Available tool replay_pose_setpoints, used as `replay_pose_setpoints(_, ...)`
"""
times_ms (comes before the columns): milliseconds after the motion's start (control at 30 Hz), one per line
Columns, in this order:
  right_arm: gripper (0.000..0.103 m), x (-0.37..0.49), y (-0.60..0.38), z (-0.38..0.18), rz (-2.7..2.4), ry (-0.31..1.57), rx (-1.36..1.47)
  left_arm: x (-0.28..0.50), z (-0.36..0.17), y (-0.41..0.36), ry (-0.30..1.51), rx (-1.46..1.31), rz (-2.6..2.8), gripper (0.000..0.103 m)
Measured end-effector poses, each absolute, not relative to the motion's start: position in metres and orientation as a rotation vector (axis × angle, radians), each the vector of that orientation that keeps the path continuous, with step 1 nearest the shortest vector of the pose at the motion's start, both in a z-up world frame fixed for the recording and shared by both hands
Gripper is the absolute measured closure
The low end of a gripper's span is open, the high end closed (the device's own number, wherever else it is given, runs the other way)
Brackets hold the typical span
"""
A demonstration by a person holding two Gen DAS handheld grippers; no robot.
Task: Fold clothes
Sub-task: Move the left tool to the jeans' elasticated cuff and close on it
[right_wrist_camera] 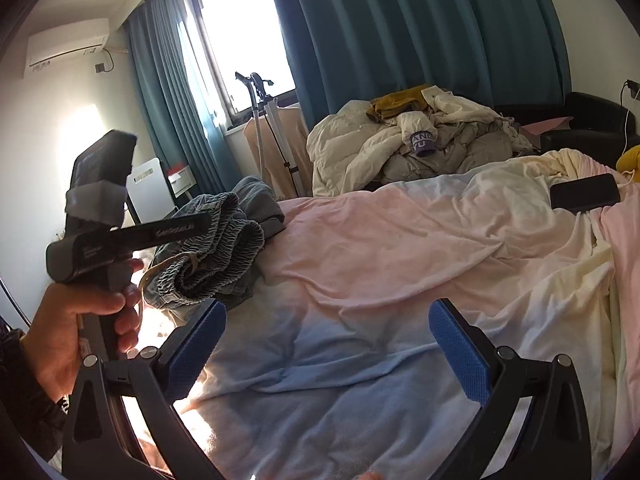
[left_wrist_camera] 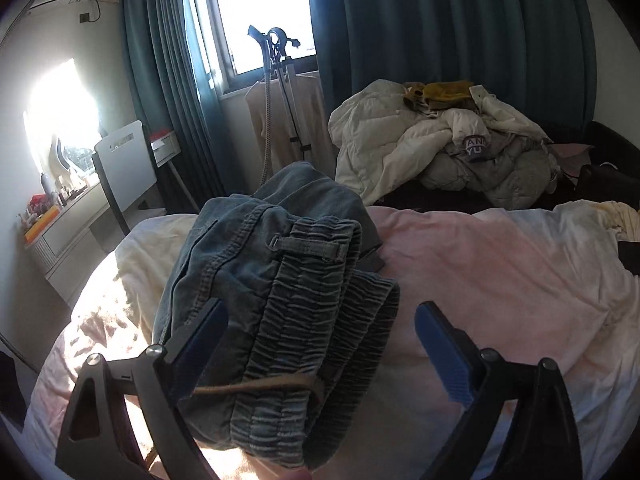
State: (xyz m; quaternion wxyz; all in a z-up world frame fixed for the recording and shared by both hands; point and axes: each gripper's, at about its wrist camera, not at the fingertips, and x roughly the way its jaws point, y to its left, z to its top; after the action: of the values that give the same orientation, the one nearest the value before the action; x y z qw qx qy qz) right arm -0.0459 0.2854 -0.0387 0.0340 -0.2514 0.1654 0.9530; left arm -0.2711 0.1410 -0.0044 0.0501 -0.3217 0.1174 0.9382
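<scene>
A folded pair of grey-blue denim shorts (left_wrist_camera: 276,292) with an elastic waistband and a tan drawstring lies on the pink and white bed sheet (left_wrist_camera: 500,280). My left gripper (left_wrist_camera: 320,320) is open, its blue pads on either side of the waistband end of the shorts, with a gap on the right side. In the right wrist view the shorts (right_wrist_camera: 216,248) lie at the left, beside the hand-held left gripper body (right_wrist_camera: 120,232). My right gripper (right_wrist_camera: 328,328) is open and empty above the bare sheet (right_wrist_camera: 380,260).
A pile of white and grey quilted coats with a mustard garment (left_wrist_camera: 440,140) sits beyond the bed. A black phone (right_wrist_camera: 584,198) lies on the sheet at the right. A garment steamer stand (left_wrist_camera: 276,92), chair (left_wrist_camera: 124,164) and dressing table stand by the window.
</scene>
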Motion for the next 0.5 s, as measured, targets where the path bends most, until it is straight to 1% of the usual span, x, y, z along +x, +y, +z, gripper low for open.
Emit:
replay_pose_setpoints(100, 0.000, -0.057, 0.286, -0.049, 2.937, 0.512, -0.806, -0.298, -0.013, 0.157, 0.404, -1.014, 2.867, 0.009)
replay_pose_setpoints(233, 0.000, -0.069, 0.292, -0.062, 2.934, 0.567, -0.848, -0.328, -0.024, 0.164, 0.384, -1.083, 2.914, 0.009)
replay_pose_setpoints(333, 0.000, -0.077, 0.295, -0.072, 2.932, 0.619, -0.880, -0.343, -0.037, 0.172, 0.481, -1.147, 2.922, 0.010)
replay_pose_setpoints(500, 0.000, -0.083, 0.299, -0.079, 2.969, 0.731, -0.908, -0.350, -0.045, 0.178, 0.580, -1.183, 2.953, 0.015)
